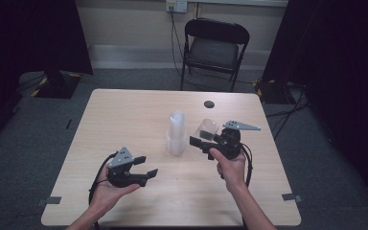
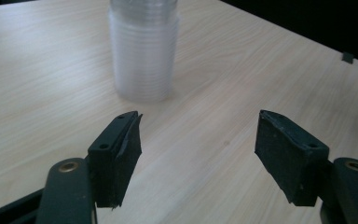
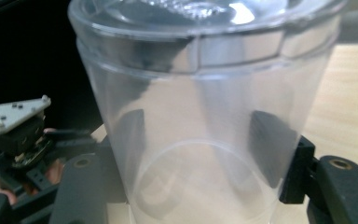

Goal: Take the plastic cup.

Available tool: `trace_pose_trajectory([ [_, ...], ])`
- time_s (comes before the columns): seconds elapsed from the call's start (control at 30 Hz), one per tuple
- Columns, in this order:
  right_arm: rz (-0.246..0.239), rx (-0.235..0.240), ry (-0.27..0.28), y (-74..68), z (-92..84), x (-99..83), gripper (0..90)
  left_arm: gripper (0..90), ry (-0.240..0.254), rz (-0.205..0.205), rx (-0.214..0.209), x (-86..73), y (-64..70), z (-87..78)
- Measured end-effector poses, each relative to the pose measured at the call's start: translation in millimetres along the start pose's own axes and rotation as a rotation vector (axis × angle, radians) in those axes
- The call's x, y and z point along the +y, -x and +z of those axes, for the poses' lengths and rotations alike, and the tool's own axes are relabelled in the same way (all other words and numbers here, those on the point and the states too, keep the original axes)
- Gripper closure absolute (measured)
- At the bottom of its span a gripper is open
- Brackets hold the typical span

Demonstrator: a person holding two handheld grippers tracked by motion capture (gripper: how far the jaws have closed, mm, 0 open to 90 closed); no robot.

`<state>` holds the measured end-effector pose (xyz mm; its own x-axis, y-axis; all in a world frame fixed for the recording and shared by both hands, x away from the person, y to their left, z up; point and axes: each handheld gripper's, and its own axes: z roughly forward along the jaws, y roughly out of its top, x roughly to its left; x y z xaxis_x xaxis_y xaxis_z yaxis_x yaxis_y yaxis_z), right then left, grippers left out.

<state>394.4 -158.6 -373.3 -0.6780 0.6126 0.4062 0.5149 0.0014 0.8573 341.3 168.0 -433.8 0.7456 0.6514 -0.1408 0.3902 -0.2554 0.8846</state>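
Right gripper (image 1: 202,142) clamps a single clear cup (image 3: 200,116), held just right of the cup stack (image 1: 176,134) on the surface (image 1: 124,115). Left gripper (image 1: 146,166), jaws apart and empty, waits nearer the person. Unstacking appears barely begun; most cups remain nested.

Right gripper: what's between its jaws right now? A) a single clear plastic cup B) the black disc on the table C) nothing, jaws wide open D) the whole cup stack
A: the right gripper has its jaws on both sides of a single clear cup, while the cup stack stands apart on the table.
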Motion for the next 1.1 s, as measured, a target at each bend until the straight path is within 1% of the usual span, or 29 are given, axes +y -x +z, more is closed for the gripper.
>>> trace_pose_trajectory([
  [0.03,0.011,0.006,-0.001,-0.3,-0.9,-1.9,36.8,32.0,0.001,0.017,-0.003,2.4,1.0,1.8],
  [0.07,0.035,0.016,-0.007,-0.5,-2.5,-4.6,36.8,35.8,-0.009,0.059,-0.002,7.4,4.5,6.6],
  [0.1,0.035,0.016,-0.007,-0.5,-2.5,-4.6,36.8,39.0,-0.009,0.059,-0.002,7.4,4.5,6.6],
  [0.13,0.047,0.021,-0.011,-0.4,-3.3,-5.4,36.6,39.0,0.001,0.073,-0.022,10.9,6.7,11.3],
  [0.2,0.122,0.047,-0.023,3.0,-4.4,-9.9,36.8,38.7,0.011,0.045,-0.056,16.4,10.2,20.1],
  [0.23,0.122,0.047,-0.023,3.0,-4.4,-9.9,36.8,39.7,0.011,0.045,-0.056,16.4,10.2,20.1],
  [0.27,0.157,0.058,-0.023,4.4,-5.5,-12.5,37.0,39.9,0.018,0.059,-0.059,17.9,12.6,22.9],
  [0.3,0.174,0.065,-0.022,4.6,-6.2,-13.5,37.0,40.1,0.038,0.083,-0.065,21.7,16.9,27.5],
  [0.37,0.182,0.072,-0.022,4.7,-7.2,-14.3,37.0,42.1,0.051,0.090,-0.072,24.1,18.1,29.2],
  [0.4,0.199,0.075,-0.022,3.7,-8.6,-15.7,37.4,45.9,0.098,0.120,-0.052,27.3,21.3,32.1],
  [0.43,0.199,0.075,-0.025,3.6,-8.6,-16.4,37.5,50.4,0.129,0.165,-0.054,29.6,23.4,34.1],
  [0.47,0.199,0.075,-0.025,3.6,-8.6,-16.4,37.5,51.2,0.129,0.165,-0.054,29.6,23.4,34.1],
  [0.5,0.193,0.062,-0.032,1.5,-8.4,-18.7,37.6,51.2,0.144,0.185,-0.066,34.4,27.1,37.4],
  [0.53,0.193,0.062,-0.032,1.5,-8.4,-18.7,37.6,51.6,0.144,0.185,-0.066,34.4,27.1,37.4],
  [0.57,0.229,0.087,-0.024,0.8,-7.9,-22.8,37.6,53.4,0.157,0.200,-0.073,35.2,29.9,40.7],
  [0.6,0.229,0.087,-0.024,0.8,-7.9,-22.8,37.6,53.9,0.157,0.200,-0.073,35.2,29.9,40.7],
  [0.63,0.248,0.105,-0.014,1.0,-6.8,-26.5,37.7,55.5,0.155,0.212,-0.079,34.3,31.8,43.9],
  [0.67,0.264,0.114,-0.010,1.3,-6.4,-29.0,37.8,56.1,0.155,0.212,-0.079,34.3,31.8,43.9],
  [0.7,0.264,0.114,-0.010,1.3,-6.4,-29.0,37.8,56.1,0.159,0.210,-0.086,33.4,32.7,45.2],
  [0.73,0.297,0.135,-0.022,2.5,-3.1,-33.0,38.0,59.0,0.171,0.208,-0.097,32.3,33.6,46.5],
  [0.77,0.318,0.140,-0.021,2.7,-2.0,-34.9,38.3,59.5,0.195,0.224,-0.095,30.1,35.9,47.1],
  [0.8,0.318,0.140,-0.021,2.7,-2.0,-34.9,38.3,59.7,0.195,0.224,-0.095,30.1,35.9,47.1],
  [0.83,0.343,0.152,-0.041,2.0,0.4,-38.3,38.6,61.1,0.228,0.223,-0.102,26.7,37.2,46.5],
  [0.87,0.357,0.161,-0.041,2.1,1.4,-39.7,38.7,61.9,0.228,0.223,-0.102,26.7,37.2,46.5],
  [0.9,0.375,0.169,-0.042,2.4,2.1,-40.5,38.7,62.2,0.215,0.248,-0.103,24.0,39.0,46.5],
  [0.93,0.384,0.177,-0.042,2.4,2.8,-41.0,38.7,62.7,0.234,0.241,-0.105,21.9,39.6,46.1],
  [1.0,0.387,0.178,-0.042,2.0,3.2,-41.4,38.7,63.5,0.240,0.240,-0.098,20.2,40.5,46.1],
  [1.03,0.398,0.193,-0.045,0.8,4.2,-42.2,38.6,65.8,0.257,0.253,-0.091,18.5,41.7,46.0],
  [1.1,0.395,0.200,-0.047,-1.8,6.3,-43.1,38.6,67.4,0.299,0.254,-0.085,15.1,46.1,47.0],
])
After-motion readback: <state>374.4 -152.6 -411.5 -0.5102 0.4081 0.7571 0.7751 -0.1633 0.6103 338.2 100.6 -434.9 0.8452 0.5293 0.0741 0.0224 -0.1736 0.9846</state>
